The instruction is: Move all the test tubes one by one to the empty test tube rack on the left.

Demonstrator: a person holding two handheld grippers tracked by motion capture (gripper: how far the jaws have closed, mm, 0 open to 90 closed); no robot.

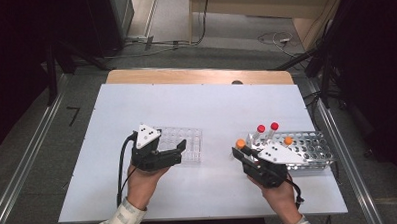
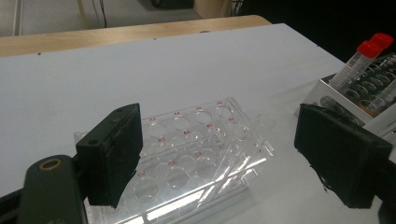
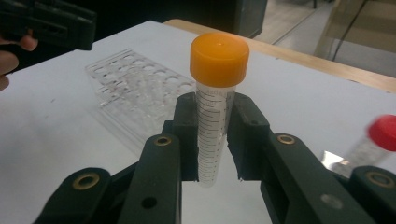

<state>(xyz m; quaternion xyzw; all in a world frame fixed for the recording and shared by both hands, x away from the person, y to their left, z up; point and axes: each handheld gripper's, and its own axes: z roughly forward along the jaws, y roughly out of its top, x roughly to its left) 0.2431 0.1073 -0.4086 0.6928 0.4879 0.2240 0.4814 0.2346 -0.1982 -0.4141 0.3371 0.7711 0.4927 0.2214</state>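
My right gripper [image 1: 241,152] [image 3: 215,140] is shut on an upright clear tube with an orange cap [image 1: 241,143] [image 3: 215,93], held just left of the pale tube rack [image 1: 315,149]. That rack holds two red-capped tubes [image 1: 267,128] [image 2: 369,52] and one more orange-capped tube [image 1: 288,140]. My left gripper [image 1: 179,150] [image 2: 224,158] is open wide, with its jaws on either side of the near end of a clear plastic rack [image 1: 185,142] [image 2: 196,154] [image 3: 135,88], whose holes look empty.
A white board [image 1: 201,107] covers the wooden table, whose edge [image 1: 200,76] shows at the back. Metal rails run along both sides. Cables lie on the floor beyond the table. A red-capped tube [image 3: 380,133] appears blurred at the right of the right gripper view.
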